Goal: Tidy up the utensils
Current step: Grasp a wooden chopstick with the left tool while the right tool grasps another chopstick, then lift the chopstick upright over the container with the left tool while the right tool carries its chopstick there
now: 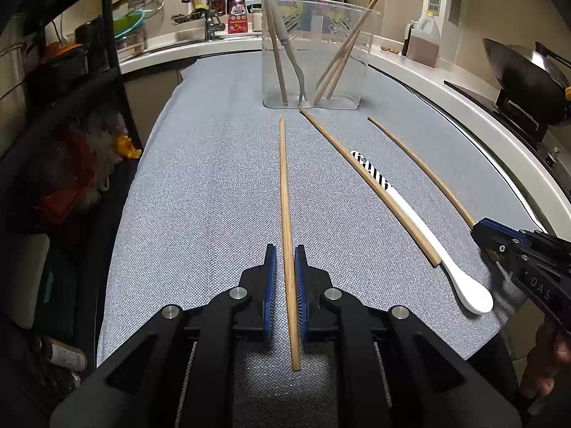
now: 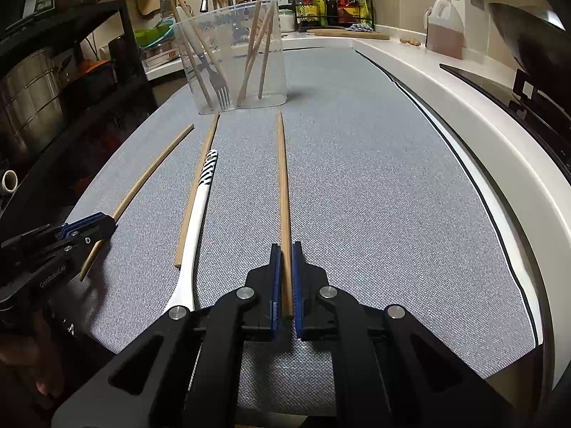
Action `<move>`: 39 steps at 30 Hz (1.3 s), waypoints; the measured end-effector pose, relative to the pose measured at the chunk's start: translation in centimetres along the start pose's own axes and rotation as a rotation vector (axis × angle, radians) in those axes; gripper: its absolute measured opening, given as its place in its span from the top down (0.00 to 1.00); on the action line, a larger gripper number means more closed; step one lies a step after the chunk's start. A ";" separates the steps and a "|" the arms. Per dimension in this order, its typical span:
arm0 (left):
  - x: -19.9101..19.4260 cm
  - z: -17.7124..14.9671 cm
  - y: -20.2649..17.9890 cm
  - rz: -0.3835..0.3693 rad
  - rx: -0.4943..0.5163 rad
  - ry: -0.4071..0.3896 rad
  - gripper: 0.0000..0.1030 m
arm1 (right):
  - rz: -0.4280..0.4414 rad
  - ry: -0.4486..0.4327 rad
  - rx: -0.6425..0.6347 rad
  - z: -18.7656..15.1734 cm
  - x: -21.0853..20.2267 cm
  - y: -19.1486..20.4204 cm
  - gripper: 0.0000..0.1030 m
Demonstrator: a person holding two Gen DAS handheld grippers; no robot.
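I had the left gripper (image 1: pixel 285 271) closed on the near end of the left chopstick (image 1: pixel 283 185), its blue pads pressing the wood from both sides. The right gripper (image 2: pixel 284 267) was likewise clamped on the right chopstick (image 2: pixel 283 185). Both sticks lay flat on the grey cloth (image 1: pixel 214 178), pointing toward the clear container (image 1: pixel 314 53) at the far end.

To do this step well, I judged each stick should be lifted by its held end, tipped upright, and lowered tip-first over the container's rim, clear of the sticks already leaning inside. A grip so near the end might let a stick swing.

Counting outward: two grippers, each holding one chopstick. Between them lay a third loose chopstick (image 1: pixel 371 185) with one white spoon (image 1: pixel 428 235) touching it along its length. Inside the container I counted one fork (image 2: pixel 217 82) and what looked like four chopsticks, though the plastic blurred them and I could not be sure.
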State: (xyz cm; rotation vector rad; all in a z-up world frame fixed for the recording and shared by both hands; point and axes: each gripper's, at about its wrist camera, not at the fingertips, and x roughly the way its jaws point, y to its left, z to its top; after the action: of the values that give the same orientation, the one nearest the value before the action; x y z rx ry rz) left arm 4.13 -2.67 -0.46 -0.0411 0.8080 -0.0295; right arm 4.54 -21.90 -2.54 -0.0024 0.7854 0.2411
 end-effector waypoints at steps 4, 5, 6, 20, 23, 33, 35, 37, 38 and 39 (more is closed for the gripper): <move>-0.1 -0.2 0.0 0.000 0.005 -0.004 0.89 | -0.003 -0.007 0.001 -0.1 0.0 0.1 0.92; -0.1 -0.2 -0.1 0.001 0.009 -0.005 0.89 | -0.007 -0.007 -0.004 0.0 0.1 0.2 0.92; -0.1 -0.2 -0.1 0.001 0.010 -0.005 0.89 | -0.008 -0.006 -0.005 0.0 0.1 0.2 0.92; -0.9 -0.1 -0.5 -0.012 0.027 -0.034 0.94 | -0.012 -0.022 0.006 0.7 -1.5 0.0 0.94; -1.4 -0.1 -0.4 -0.011 0.029 -0.052 0.94 | -0.018 -0.036 0.007 0.7 -2.6 -0.1 0.94; -4.2 0.1 -0.5 -0.029 0.036 -0.150 0.94 | -0.033 -0.120 -0.006 1.6 -6.6 -0.1 0.94; -4.9 0.1 -0.3 -0.042 0.029 -0.175 0.94 | -0.036 -0.142 -0.016 1.9 -7.5 0.0 0.94; -5.5 0.2 -0.1 -0.056 0.017 -0.197 0.94 | -0.039 -0.167 -0.019 2.2 -8.4 0.0 0.94; -5.7 0.2 -0.1 -0.059 0.013 -0.204 0.94 | -0.039 -0.176 -0.017 2.5 -8.8 -0.1 0.94; -5.9 0.3 -0.2 -0.061 0.012 -0.210 0.94 | -0.037 -0.184 -0.014 2.6 -9.1 -0.1 0.94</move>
State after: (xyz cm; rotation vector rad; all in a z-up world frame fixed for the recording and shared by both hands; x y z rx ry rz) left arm 0.29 -2.57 3.99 -0.0569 0.5969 -0.0859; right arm 0.20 -23.75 5.67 -0.0077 0.6000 0.2087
